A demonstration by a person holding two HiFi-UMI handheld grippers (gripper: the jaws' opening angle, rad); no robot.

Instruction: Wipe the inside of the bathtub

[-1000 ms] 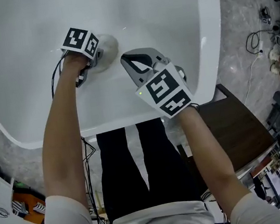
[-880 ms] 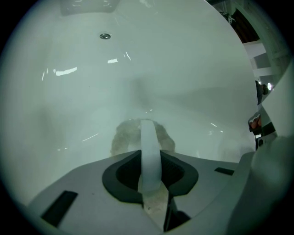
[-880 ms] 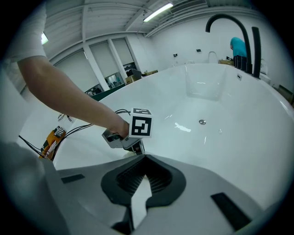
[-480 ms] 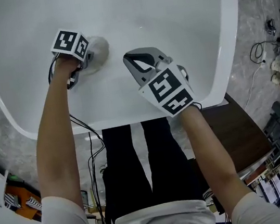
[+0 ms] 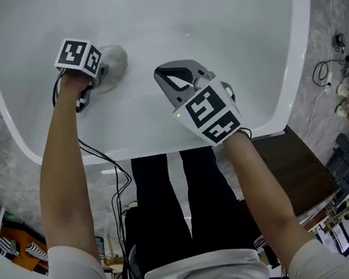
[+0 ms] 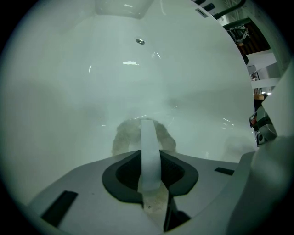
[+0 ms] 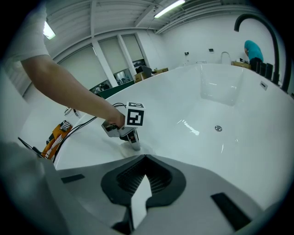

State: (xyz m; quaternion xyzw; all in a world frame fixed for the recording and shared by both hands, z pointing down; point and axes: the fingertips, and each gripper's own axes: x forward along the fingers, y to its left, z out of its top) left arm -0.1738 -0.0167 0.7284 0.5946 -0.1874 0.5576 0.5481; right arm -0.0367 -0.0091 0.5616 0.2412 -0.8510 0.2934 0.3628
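The white bathtub point(image 5: 292, 51) fills the top of the head view. My left gripper point(image 5: 102, 73) is low on the tub's near wall, shut on a pale grey cloth point(image 5: 114, 59) that is pressed flat against the enamel. In the left gripper view the cloth point(image 6: 123, 137) bulges out round the shut jaws of the left gripper point(image 6: 148, 126). My right gripper point(image 5: 162, 72) hovers over the tub to the right of the cloth, shut and holding nothing. The right gripper view shows its own jaws point(image 7: 145, 180) and the left gripper point(image 7: 132, 137) on the wall.
The drain point(image 7: 218, 129) lies on the tub floor, with a black tap point(image 7: 257, 20) at the far end. A dark wooden stand point(image 5: 296, 162) is by the tub's near right corner. Cables point(image 5: 324, 66) run across the marble floor. The left gripper's cable point(image 5: 102, 157) hangs over the rim.
My left gripper has slid the cloth to the left along the tub's near wall. The right gripper has stayed almost where it was.
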